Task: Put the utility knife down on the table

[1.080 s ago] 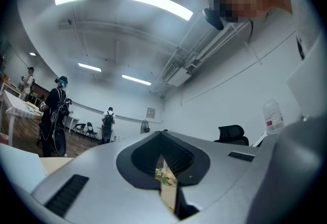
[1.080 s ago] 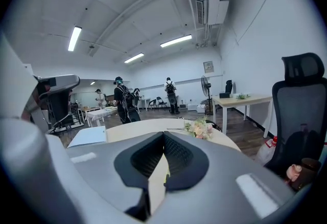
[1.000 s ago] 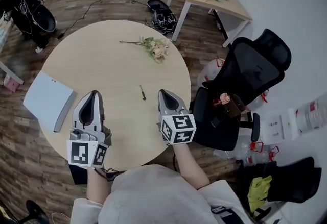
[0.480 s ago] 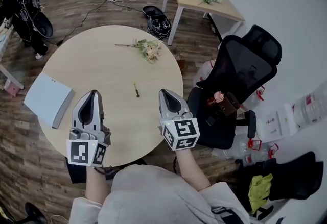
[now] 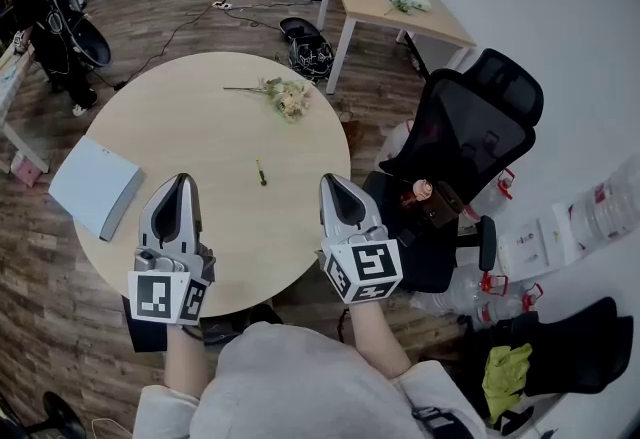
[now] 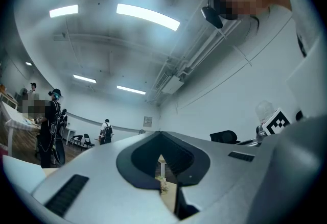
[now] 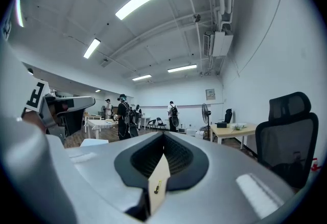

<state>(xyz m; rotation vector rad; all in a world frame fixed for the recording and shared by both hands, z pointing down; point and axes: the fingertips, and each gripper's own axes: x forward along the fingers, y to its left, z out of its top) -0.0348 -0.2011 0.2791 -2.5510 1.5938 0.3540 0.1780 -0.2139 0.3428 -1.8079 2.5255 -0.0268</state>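
Utility knife (image 5: 261, 172) lies on table (image 5: 200, 117) ahead, between left tongs (image 5: 181, 180) and right tongs (image 5: 331, 180).

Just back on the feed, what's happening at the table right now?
The person holds the left claw and right claw over the near edge of the round table, both shut and empty. The utility knife lies on the tabletop between and just ahead of them, touching neither. A bunch of flowers lies farther back, a grey folder at the left edge.
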